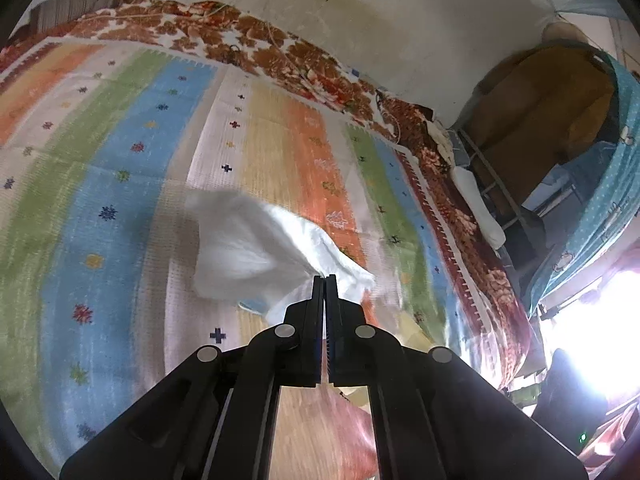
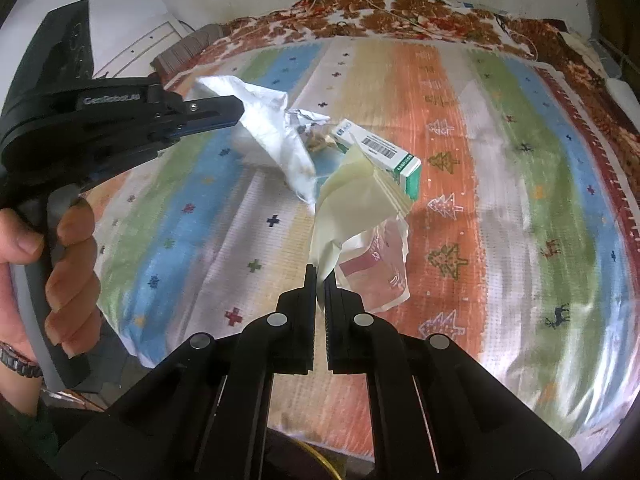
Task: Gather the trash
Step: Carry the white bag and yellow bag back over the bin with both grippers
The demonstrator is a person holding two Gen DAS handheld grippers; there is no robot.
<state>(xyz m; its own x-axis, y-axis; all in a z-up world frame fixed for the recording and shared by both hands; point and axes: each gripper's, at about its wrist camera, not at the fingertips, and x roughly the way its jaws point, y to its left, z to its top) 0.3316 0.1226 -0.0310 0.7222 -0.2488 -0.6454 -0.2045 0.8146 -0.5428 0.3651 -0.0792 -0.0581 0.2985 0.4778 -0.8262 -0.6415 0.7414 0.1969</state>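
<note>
Lettering "GenRobot.AI" marks the left gripper [image 2: 240,114], clenched on a white tissue [image 1: 256,248]. Right gripper [image 2: 320,276] pinches cream paper [image 2: 352,196]; a barcoded green-white box [image 2: 384,152] sits at twelve o'clock on the striped mat [image 2: 500,220].

a striped mat [image 1: 132,168] covers the bed below a stained wall [image 1: 360,20].
</note>
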